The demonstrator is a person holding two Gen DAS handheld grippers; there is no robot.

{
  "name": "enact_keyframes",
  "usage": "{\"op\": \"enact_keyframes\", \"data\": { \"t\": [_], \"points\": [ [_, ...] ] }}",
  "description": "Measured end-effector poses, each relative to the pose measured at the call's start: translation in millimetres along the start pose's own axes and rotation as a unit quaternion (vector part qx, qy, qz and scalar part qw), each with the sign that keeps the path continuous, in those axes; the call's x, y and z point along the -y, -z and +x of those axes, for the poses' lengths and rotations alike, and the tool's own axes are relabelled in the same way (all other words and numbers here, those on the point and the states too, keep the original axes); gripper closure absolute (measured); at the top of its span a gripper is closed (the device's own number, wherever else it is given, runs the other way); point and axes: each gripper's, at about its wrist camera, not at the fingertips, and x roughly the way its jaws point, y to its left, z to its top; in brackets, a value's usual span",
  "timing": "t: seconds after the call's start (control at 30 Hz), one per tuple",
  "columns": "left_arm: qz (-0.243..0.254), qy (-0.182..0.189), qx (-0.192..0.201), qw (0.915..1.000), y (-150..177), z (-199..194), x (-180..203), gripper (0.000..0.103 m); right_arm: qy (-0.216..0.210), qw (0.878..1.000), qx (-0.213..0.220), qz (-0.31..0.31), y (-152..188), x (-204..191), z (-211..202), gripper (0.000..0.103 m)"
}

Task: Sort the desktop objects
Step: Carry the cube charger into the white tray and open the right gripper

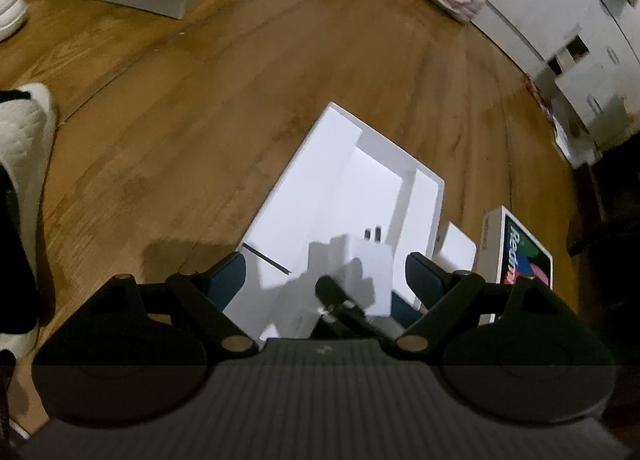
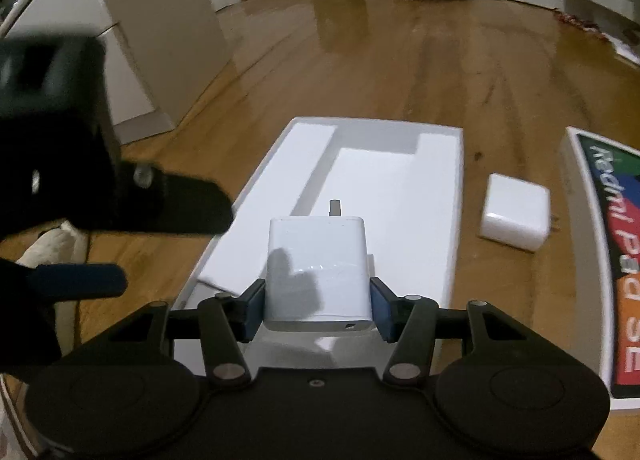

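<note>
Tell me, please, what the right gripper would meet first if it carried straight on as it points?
Probably the white tray: the right gripper, shut on the charger, points into it; depth is unclear.

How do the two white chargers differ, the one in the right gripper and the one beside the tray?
The held charger is clamped between the right gripper fingers above the white tray; the loose charger lies on the wooden floor, right of the tray. The held one's prongs point away from the camera; the loose one's prongs are barely visible. Both are white, rounded blocks.
</note>
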Motion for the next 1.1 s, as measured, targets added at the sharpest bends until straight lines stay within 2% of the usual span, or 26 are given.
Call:
{"op": "enact_keyframes", "data": {
  "t": [0.3, 0.47, 0.63, 0.7, 0.77, 0.83, 0.93, 1.1],
  "points": [
    [-0.013, -0.003, -0.008, 0.9999, 0.3, 4.1, -9.9, 0.016, 0.023, 0.999, -0.027, 0.014, 3.4, -8.5, 24.2, 0.043],
    [-0.004, -0.027, 0.002, 0.9996, -5.9, -2.5, -10.3, 0.016, 0.029, 0.999, -0.025, 0.009, 2.8, -13.0, 31.0, 0.043],
    [-0.008, -0.011, -0.001, 0.9999, -5.3, -3.6, -6.9, 0.016, 0.002, 0.999, -0.021, 0.038, 0.6, -0.2, 28.2, 0.041],
    [-0.003, -0.017, 0.006, 0.9998, -5.0, -7.2, -4.7, 0.016, -0.018, 0.998, -0.026, 0.049, -0.8, 4.7, 23.5, 0.041],
    [0.011, -0.026, 0.016, 0.9995, -6.9, -13.7, 0.0, 0.016, -0.056, 0.996, -0.058, 0.04, -6.3, 12.9, 18.6, 0.041],
    [0.019, -0.024, 0.026, 0.9992, -9.2, -20.1, 3.2, 0.016, -0.063, 0.995, -0.055, 0.047, -13.3, 23.6, 7.4, 0.041],
    [0.023, -0.012, 0.028, 0.9993, -9.7, -23.1, 5.9, 0.016, -0.013, 0.996, -0.028, 0.086, -26.0, 44.2, -9.9, 0.041],
    [0.036, -0.016, 0.02, 0.999, -5.3, -18.0, 14.9, 0.016, 0.061, 0.988, -0.029, 0.141, -31.2, 76.5, -29.9, 0.041]
  ]
}}
